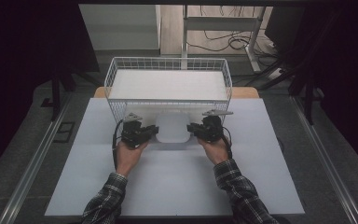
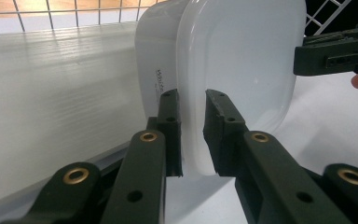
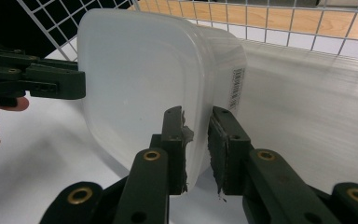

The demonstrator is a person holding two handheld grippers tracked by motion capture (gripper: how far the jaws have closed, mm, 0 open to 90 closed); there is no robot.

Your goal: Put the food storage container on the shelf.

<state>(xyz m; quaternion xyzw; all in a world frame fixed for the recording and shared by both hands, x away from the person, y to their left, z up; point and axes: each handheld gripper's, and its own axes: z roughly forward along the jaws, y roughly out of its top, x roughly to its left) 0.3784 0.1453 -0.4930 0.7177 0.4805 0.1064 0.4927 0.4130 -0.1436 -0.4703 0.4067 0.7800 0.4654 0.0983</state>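
Note:
A white, translucent plastic container (image 1: 172,127) with a lid sits between both grippers, just in front of the wire basket (image 1: 168,59). My left gripper (image 1: 153,132) is shut on its left rim. In the left gripper view the rim of the container (image 2: 242,60) runs between the jaws of that gripper (image 2: 192,100), and the right gripper (image 2: 335,51) shows across it. My right gripper (image 1: 193,129) is shut on the opposite rim. The right gripper view has the container (image 3: 140,79) edge pinched in the right gripper (image 3: 196,116), with the left gripper (image 3: 32,79) beyond. Whether the container touches the table I cannot tell.
The white wire basket stands at the table's far side with a white ridged board (image 1: 168,84) lying in it. A white tabletop (image 1: 177,182) spreads toward the person. Dark floor, metal rails and cables surround the table.

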